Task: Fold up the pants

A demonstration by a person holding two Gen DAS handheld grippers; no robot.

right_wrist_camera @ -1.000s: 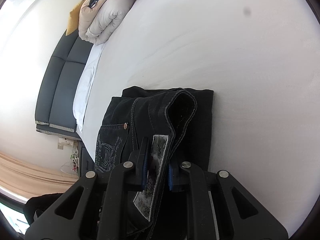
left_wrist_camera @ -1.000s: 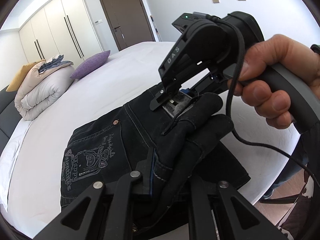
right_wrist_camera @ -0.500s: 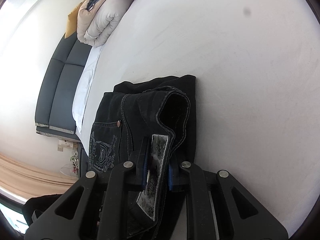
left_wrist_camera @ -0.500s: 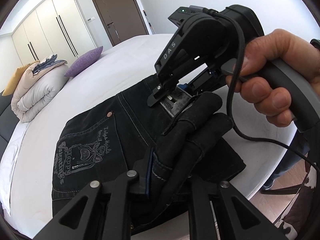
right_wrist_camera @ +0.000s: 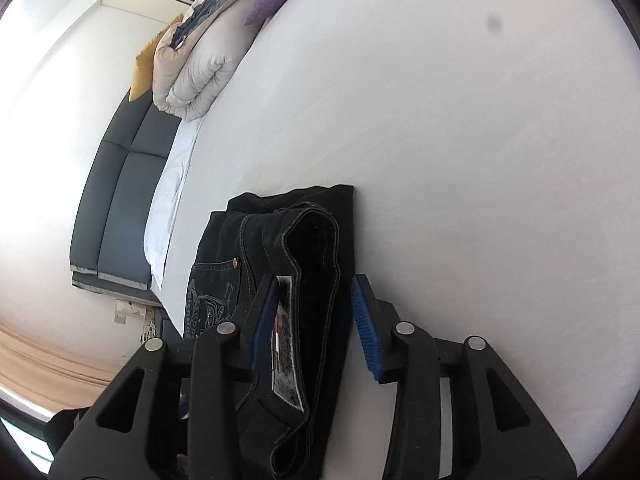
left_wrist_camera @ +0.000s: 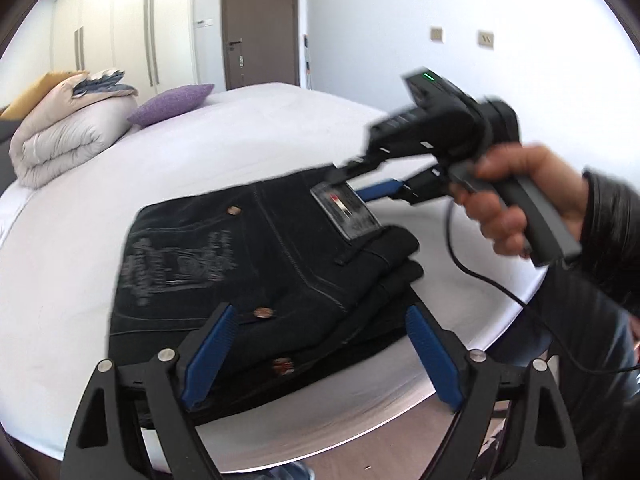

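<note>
Black jeans [left_wrist_camera: 256,264] lie folded in a flat stack on the white bed [left_wrist_camera: 72,264], near its front edge. My left gripper [left_wrist_camera: 320,344] is open, its blue pads either side of the stack's near edge. My right gripper [right_wrist_camera: 316,320] is open too, its blue pads either side of the waistband and its grey label [right_wrist_camera: 286,360]. In the left wrist view the right gripper [left_wrist_camera: 360,178] shows at the far side of the stack, next to the label [left_wrist_camera: 346,210], with a hand on its handle.
A rolled duvet [left_wrist_camera: 64,136], a purple pillow [left_wrist_camera: 172,104] and a yellow cushion [left_wrist_camera: 24,96] lie at the head of the bed. A dark headboard [right_wrist_camera: 116,208] stands behind. Wardrobes and a brown door [left_wrist_camera: 260,20] are beyond. The floor [left_wrist_camera: 400,448] lies below the bed edge.
Both grippers have opened and let go of the jeans. The lifted waistband fold has dropped flat onto the stack. The left gripper has drawn back.
</note>
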